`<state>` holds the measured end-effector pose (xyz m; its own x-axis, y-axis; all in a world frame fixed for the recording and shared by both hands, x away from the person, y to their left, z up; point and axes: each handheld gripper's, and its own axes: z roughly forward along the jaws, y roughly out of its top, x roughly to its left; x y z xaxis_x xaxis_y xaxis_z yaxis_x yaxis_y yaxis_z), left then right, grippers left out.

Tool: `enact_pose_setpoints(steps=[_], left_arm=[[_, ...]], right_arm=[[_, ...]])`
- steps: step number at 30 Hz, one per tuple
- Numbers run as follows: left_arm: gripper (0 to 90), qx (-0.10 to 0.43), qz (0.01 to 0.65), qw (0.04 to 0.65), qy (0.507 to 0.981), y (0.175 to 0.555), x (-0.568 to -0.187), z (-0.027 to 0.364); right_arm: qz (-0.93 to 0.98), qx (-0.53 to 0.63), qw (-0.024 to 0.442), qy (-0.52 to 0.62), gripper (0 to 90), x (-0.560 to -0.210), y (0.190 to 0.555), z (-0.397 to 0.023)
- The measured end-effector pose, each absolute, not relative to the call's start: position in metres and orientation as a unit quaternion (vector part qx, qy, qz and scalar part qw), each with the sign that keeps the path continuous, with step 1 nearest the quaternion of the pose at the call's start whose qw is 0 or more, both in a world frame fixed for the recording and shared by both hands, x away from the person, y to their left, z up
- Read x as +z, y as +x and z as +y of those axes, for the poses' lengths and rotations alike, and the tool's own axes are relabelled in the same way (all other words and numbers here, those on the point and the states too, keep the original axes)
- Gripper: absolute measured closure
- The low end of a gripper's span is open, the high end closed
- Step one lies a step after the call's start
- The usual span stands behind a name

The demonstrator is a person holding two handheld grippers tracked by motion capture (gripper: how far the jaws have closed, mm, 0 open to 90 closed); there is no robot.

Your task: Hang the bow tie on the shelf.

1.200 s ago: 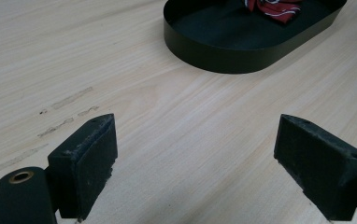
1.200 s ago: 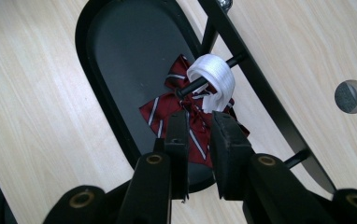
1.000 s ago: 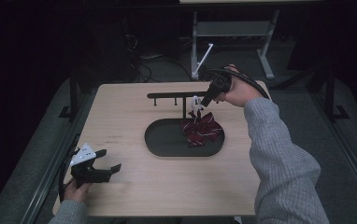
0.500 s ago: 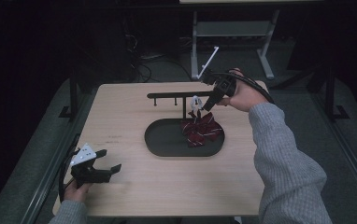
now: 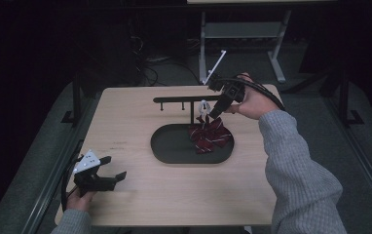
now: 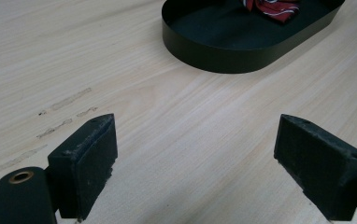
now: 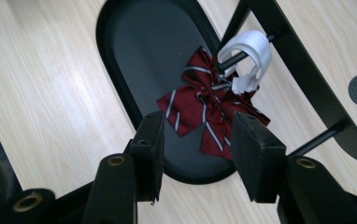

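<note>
Fingers (image 7: 151,154) of the right gripper (image 7: 197,158) are seen parted, with nothing pressed between them; the jaws have just been opening, and the gap between the pads is bare; beyond that gap, a dark red bow tie with pale stripes (image 7: 209,114) is seen hung by a white clip (image 7: 249,58) on a peg of the black rack (image 7: 303,60), its lower folds resting over the far end of the black oval tray (image 7: 134,65); in the right gripper view the bow tie is placed just past the fingertips, apart from both, and nearer the pad at that view's right; in the high view the right gripper (image 5: 212,108) is held above the table (image 5: 125,122), tilted down toward the clip (image 5: 204,106), with the bow tie (image 5: 208,137) hung just below and beside its tips; the left gripper (image 5: 110,171) is held at the near left corner of the table, well apart from the tray (image 5: 169,146); its fingers (image 6: 85,163) are spread wide over bare wood, released, with the tray (image 6: 242,51) and a strip of the bow tie (image 6: 272,7) seen farther off.
</note>
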<state>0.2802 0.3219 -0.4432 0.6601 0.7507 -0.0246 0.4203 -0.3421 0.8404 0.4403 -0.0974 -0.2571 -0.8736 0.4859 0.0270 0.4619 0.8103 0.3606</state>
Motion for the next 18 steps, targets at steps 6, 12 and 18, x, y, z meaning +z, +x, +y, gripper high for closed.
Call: enact_pose_setpoints(steps=[6, 12, 18], left_arm=[[12.9, 0.187, 0.367, 0.441, 0.797, 0.280, -0.443, 0.322], [12.9, 0.188, 0.367, 0.440, 0.798, 0.280, -0.443, 0.322], [12.9, 0.187, 0.366, 0.438, 0.799, 0.280, -0.443, 0.322]], right_arm=[[0.951, 0.184, 0.031, 0.247, 51.6, -0.261, 0.438, -0.100], [0.951, 0.183, 0.024, 0.248, 50.5, -0.265, 0.434, -0.103], [0.952, 0.185, 0.023, 0.244, 50.0, -0.269, 0.428, -0.107]])
